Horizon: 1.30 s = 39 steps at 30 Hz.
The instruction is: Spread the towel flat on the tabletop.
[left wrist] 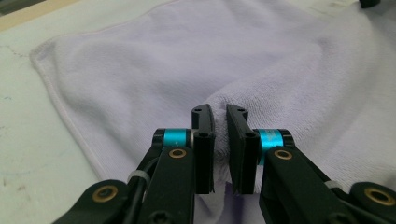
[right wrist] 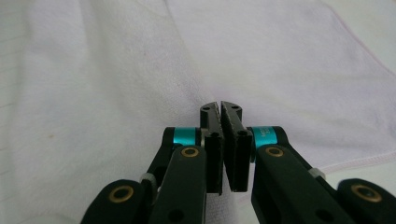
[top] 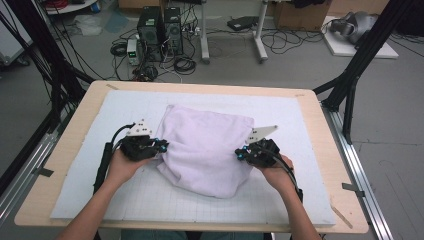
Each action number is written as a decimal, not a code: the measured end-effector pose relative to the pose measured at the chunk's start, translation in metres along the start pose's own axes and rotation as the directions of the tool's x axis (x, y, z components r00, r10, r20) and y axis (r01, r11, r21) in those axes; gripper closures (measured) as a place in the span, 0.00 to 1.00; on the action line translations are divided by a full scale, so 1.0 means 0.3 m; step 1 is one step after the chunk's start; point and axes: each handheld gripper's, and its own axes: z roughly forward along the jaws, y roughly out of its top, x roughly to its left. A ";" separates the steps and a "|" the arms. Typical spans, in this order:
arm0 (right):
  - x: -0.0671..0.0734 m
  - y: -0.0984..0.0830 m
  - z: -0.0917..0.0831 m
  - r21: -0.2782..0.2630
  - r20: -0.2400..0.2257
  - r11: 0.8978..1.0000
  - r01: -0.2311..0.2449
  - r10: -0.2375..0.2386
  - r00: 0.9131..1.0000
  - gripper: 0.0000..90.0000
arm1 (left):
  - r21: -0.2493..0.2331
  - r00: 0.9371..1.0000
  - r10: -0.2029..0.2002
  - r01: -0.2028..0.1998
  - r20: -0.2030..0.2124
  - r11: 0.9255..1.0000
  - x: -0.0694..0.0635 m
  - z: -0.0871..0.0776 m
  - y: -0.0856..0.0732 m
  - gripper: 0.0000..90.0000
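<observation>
1. Both my jaw pairs are clamped on cloth: my left gripper (left wrist: 219, 114) pinches a raised fold of the lilac towel (left wrist: 196, 60), and my right gripper (right wrist: 220, 109) nips another fold.
2. From the high view, the towel (top: 205, 145) bulges at centre frame between both grippers.
3. Beneath it lies the white gridded mat (top: 150, 200) on the wooden table (top: 40, 195).

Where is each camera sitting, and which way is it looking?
High view: above the person's side, looking forward and down at the table; both forearms, left gripper and right gripper show.
Left gripper view: rides that gripper, along its jaws pinching the towel.
Right gripper view: likewise.
All three share the towel.
</observation>
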 end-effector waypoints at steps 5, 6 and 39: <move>-0.085 -0.021 0.085 0.049 -0.005 0.997 -0.065 0.065 0.998 0.97 | 0.073 0.999 -0.050 0.051 -0.022 0.996 0.066 0.121 -0.012 0.91; -0.094 -0.028 0.098 0.060 -0.011 0.995 -0.078 0.078 0.997 0.97 | 0.074 0.998 -0.070 0.071 -0.008 0.995 0.076 0.131 -0.021 0.91; 0.227 -0.119 0.041 -0.004 -0.118 0.998 0.058 -0.058 0.991 0.56 | 0.113 0.984 0.132 -0.145 0.116 0.983 -0.129 -0.024 -0.160 0.64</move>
